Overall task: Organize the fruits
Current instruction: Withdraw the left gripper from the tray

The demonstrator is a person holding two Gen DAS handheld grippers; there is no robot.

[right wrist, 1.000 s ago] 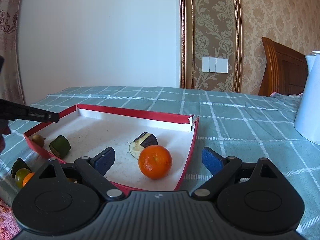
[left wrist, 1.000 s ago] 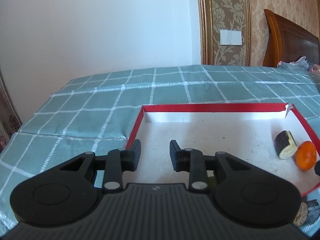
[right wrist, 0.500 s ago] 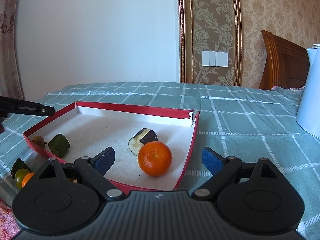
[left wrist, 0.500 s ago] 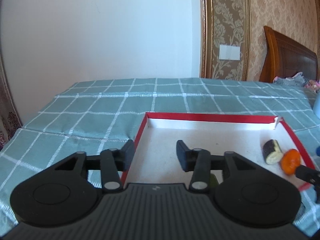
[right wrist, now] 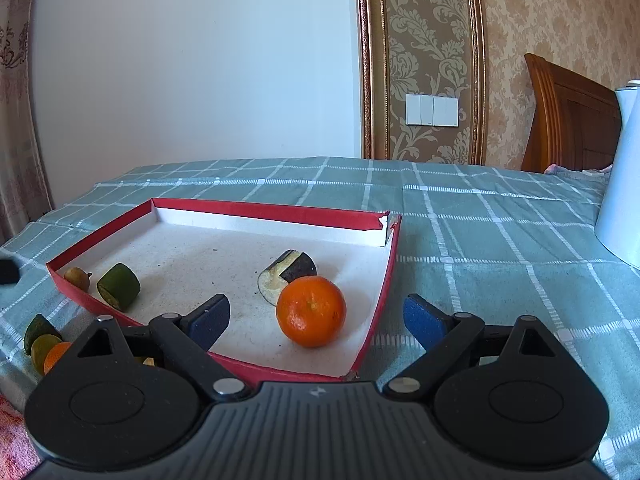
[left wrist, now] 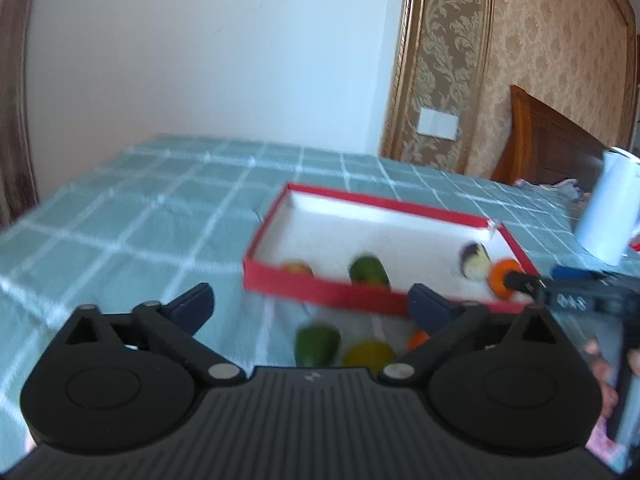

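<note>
A red-rimmed tray (right wrist: pixel 276 210) (left wrist: pixel 320 285) lies on the checked cloth. Inside it sit an orange (right wrist: pixel 311 310), an eggplant piece (right wrist: pixel 287 270), a green cut fruit (right wrist: pixel 118 285) and a small brown fruit (right wrist: pixel 76 277). Outside the tray's near edge lie a green piece (left wrist: pixel 317 345), a yellow-green fruit (left wrist: pixel 368 354) and a small orange one (left wrist: pixel 417 338). My left gripper (left wrist: pixel 310 306) hangs over these loose fruits, its jaws opening wide with nothing pressed between them. My right gripper (right wrist: pixel 317 316) stands open before the orange, not touching it.
A white kettle (right wrist: pixel 620 184) (left wrist: pixel 608 208) stands on the cloth to the right of the tray. A wooden headboard (right wrist: pixel 568 120) and a patterned wall lie behind. The right gripper's finger (left wrist: pixel 560 294) crosses the left wrist view at right.
My left gripper has pulled back out of the tray toward its near side and gone from shut to wide open. The right gripper has kept still and open.
</note>
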